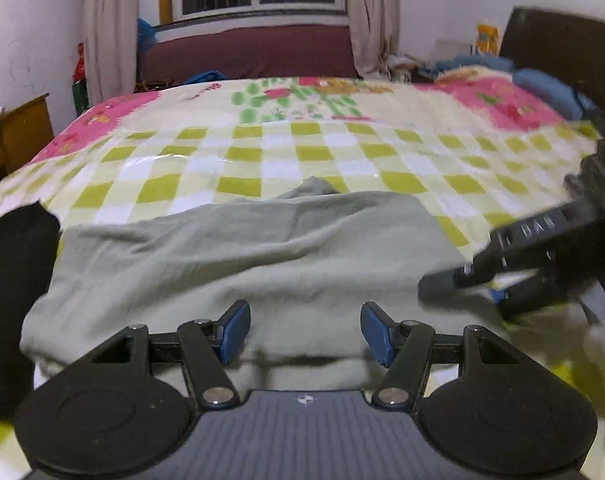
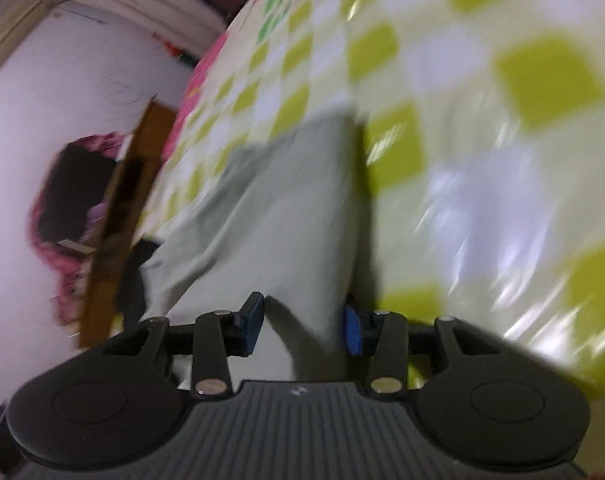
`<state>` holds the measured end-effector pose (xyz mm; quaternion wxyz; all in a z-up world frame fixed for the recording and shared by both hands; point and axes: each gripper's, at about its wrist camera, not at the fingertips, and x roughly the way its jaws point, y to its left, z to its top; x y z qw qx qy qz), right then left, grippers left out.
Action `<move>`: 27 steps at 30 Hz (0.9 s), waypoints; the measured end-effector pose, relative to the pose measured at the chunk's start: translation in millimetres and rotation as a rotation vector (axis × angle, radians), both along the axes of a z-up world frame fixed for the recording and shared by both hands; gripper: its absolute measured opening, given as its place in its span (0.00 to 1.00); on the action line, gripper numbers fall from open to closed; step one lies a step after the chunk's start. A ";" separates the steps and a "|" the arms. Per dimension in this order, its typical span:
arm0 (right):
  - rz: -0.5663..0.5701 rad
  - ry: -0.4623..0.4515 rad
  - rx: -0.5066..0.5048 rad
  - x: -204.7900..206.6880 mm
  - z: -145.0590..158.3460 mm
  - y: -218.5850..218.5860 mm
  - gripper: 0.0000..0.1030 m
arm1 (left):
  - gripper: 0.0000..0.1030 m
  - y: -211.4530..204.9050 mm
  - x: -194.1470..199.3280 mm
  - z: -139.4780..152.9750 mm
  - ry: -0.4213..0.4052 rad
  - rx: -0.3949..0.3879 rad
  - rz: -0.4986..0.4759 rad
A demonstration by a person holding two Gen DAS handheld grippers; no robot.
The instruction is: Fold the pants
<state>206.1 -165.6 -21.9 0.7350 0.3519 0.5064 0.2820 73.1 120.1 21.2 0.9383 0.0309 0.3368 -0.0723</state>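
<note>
One pair of pale grey-green pants [image 1: 238, 256] lies on the bed [image 1: 302, 148], over its glossy checked cover, apparently doubled into a broad soft slab, wrinkled, one corner peaking. Further folds seem outstanding. Left gripper [image 1: 305, 332]: jaws apart, holding nothing, over the near hem. Right gripper [image 2: 302, 326]: jaws open, straddling a cloth edge.

Dim indoor light; right view motion-blurred (fisheye-warped edges).

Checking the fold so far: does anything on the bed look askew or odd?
Yes. The pale grey-green cotton pants lie rumpled on the green-checked bedspread, with one flap poking beyond the far edge. A black garment lies beside them.
</note>
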 end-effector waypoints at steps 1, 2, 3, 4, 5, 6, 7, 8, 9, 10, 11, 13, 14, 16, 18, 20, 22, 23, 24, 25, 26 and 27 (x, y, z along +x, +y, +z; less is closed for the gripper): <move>0.008 -0.001 0.015 -0.2 -5.0 4.3 0.36 | 0.72 -2.3 7.3 -1.5 0.014 0.014 -0.002; 0.004 -0.011 0.003 -0.4 -5.0 9.9 0.13 | 0.72 -4.7 10.1 -1.6 0.030 0.020 -0.003; 0.005 -0.006 -0.008 2.0 -4.9 12.9 0.05 | 0.72 -6.1 12.6 -2.1 0.050 0.024 -0.001; 0.000 0.011 0.003 5.7 -5.9 14.6 0.05 | 0.72 -7.5 15.4 -3.4 0.073 0.027 -0.002; -0.008 0.007 0.026 6.3 -3.6 11.8 0.04 | 0.72 -10.0 15.7 -4.0 0.089 0.030 -0.004; -0.007 -0.016 0.023 6.3 0.5 7.8 0.04 | 0.72 -14.3 14.2 -4.7 0.101 0.033 -0.008; -0.003 -0.037 -0.001 2.7 7.1 0.6 0.04 | 0.72 -20.5 11.2 -5.8 0.112 0.032 -0.023; 0.006 -0.051 -0.026 -5.8 16.9 -20.8 0.03 | 0.72 -27.2 6.4 -7.3 0.121 0.030 -0.045; 0.006 -0.051 -0.026 -5.8 16.9 -20.8 0.03 | 0.72 -35.6 2.5 -8.1 0.123 0.030 -0.067; -0.004 -0.051 -0.045 -13.2 21.4 -34.8 0.03 | 0.72 -46.2 -1.8 -8.1 0.119 0.027 -0.096; -0.022 -0.053 -0.077 -20.4 26.8 -51.0 0.03 | 0.72 -55.0 -4.4 -6.5 0.111 0.016 -0.123; -0.070 -0.057 -0.129 -37.8 32.4 -83.9 0.03 | 0.72 -71.7 -8.2 -0.2 0.073 -0.011 -0.164; -0.097 -0.045 -0.141 -44.6 32.5 -98.1 0.04 | 0.72 -79.2 -6.9 3.6 0.056 -0.022 -0.173; -0.130 -0.037 -0.184 -58.0 33.0 -120.8 0.04 | 0.73 -94.5 0.7 5.7 0.051 -0.033 -0.189; -0.148 -0.015 -0.176 -66.6 29.3 -132.5 0.09 | 0.73 -108.0 9.4 -2.7 0.061 0.016 -0.204; -0.188 0.002 -0.132 -68.7 24.7 -140.4 0.10 | 0.73 -116.6 19.6 -19.9 0.130 0.112 -0.192; -0.226 -0.022 -0.080 -61.7 23.2 -144.2 0.19 | 0.74 -113.1 16.0 -22.6 0.135 0.118 -0.189; -0.226 -0.022 -0.080 -61.7 23.2 -144.2 0.28 | 0.74 -109.9 11.8 -19.6 0.131 0.113 -0.189; -0.234 -0.031 -0.055 -55.8 21.9 -144.3 0.36 | 0.74 -107.9 9.3 -17.0 0.130 0.113 -0.185; -0.243 -0.039 -0.036 -49.9 20.9 -145.8 0.37 | 0.74 -106.1 7.4 -15.0 0.128 0.117 -0.179; -0.259 -0.047 -0.018 -41.0 19.0 -143.6 0.37 | 0.75 -104.7 7.9 -15.0 0.127 0.122 -0.175; -0.268 -0.060 0.003 -25.6 14.0 -141.9 0.37 | 0.76 -103.6 9.2 -15.7 0.129 0.125 -0.170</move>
